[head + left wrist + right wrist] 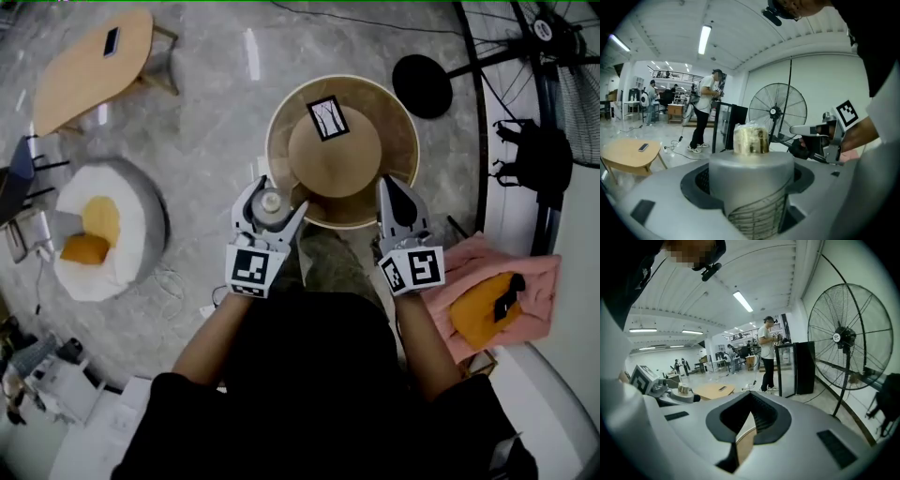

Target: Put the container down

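At far left an oval wooden table with a phone on it stands well apart from the work area. Below it lies a white round cushion. Bare grey floor stretches between these and the centre.

The left gripper is clamped on the container, a grey cylinder with a pale cap. In the left gripper view the container stands upright between the jaws and fills the gap. From the head view it sits just beside the near-left edge of the round tan table, outside the rim. Its height relative to the tabletop cannot be told.

A marker card lies on the table's raised middle; the outer ring is bare.

The right gripper has its jaws drawn together with nothing between them. Its tips overlap the table's near-right rim.

Just right of that gripper a pink cloth is spread on the floor. Beyond it, a fan and its black round base crowd the far-right side.
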